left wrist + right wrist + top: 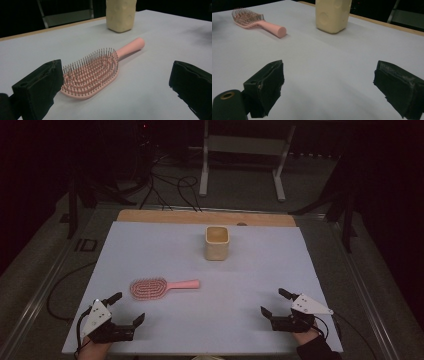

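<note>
A pink hairbrush (pixel 162 287) lies flat on the white table, bristles up, handle pointing right; the left gripper view has the hairbrush (pixel 97 71) close in front, its head reaching to the gap between the jaws. A cream cup (pixel 217 242) stands upright beyond it, mid-table. My left gripper (pixel 129 308) rests at the near left corner, open and holding nothing, just short of the brush head. My right gripper (pixel 276 302) sits at the near right, open and holding nothing. From the right gripper view the hairbrush (pixel 258 21) lies far left and the cup (pixel 333 15) stands ahead.
The white sheet (pixel 150 250) covers a wooden table whose far edge (pixel 165 216) shows bare. Cables (pixel 170 190) and a white metal stand (pixel 242 155) lie on the floor beyond. Open white surface lies between the grippers and around the cup.
</note>
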`<state>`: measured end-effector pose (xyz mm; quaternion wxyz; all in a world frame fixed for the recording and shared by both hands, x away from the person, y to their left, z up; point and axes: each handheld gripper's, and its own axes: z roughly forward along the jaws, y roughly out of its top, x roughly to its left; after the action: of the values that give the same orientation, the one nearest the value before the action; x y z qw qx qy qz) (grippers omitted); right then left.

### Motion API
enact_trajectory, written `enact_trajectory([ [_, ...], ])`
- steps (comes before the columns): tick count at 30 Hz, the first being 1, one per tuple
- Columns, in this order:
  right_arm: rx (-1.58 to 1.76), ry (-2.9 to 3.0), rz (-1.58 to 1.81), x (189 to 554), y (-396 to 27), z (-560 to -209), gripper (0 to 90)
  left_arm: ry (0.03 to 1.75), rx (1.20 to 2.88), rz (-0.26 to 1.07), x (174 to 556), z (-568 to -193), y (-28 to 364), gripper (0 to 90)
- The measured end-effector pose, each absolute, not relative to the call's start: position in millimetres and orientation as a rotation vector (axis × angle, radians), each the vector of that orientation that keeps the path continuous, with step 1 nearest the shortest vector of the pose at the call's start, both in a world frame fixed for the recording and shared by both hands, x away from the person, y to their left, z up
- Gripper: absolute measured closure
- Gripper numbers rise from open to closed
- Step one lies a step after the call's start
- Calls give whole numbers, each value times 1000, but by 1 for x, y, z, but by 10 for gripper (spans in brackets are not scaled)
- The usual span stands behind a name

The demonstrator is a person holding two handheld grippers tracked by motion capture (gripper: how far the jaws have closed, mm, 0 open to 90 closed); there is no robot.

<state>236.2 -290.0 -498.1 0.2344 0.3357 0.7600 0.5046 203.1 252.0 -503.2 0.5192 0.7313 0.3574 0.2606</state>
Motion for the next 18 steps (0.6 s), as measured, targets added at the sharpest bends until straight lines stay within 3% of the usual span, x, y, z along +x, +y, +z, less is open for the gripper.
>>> enact_trajectory([
  [18,920,2079,1382,235,-291,-498,91,846,1769,629,203,-503,250,1],
])
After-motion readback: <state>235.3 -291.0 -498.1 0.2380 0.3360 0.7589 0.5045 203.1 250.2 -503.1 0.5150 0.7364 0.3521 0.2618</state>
